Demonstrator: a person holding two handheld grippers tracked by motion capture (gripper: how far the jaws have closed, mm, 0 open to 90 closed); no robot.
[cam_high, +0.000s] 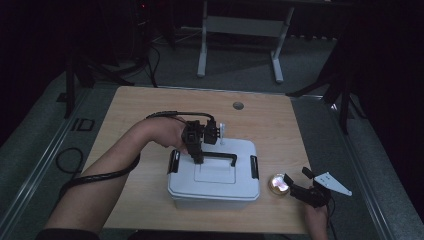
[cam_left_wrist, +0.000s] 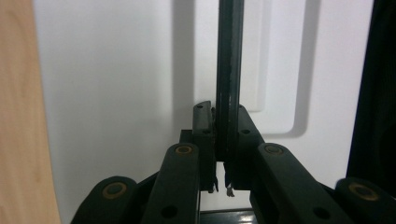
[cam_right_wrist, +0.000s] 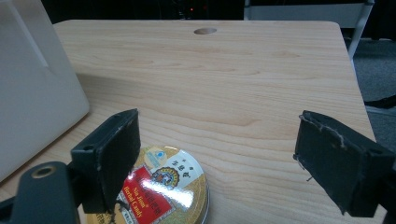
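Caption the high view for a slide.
Left claw shut on the box handle; right claw open beside a tin.

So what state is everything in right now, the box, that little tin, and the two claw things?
White box: lid on, side latches down.
Box handle: clamped in the left gripper.
Left gripper: shut on the handle.
Right gripper: jaws wide open, holding nothing.
Round tin: lid on, flat on the table, beside the box.
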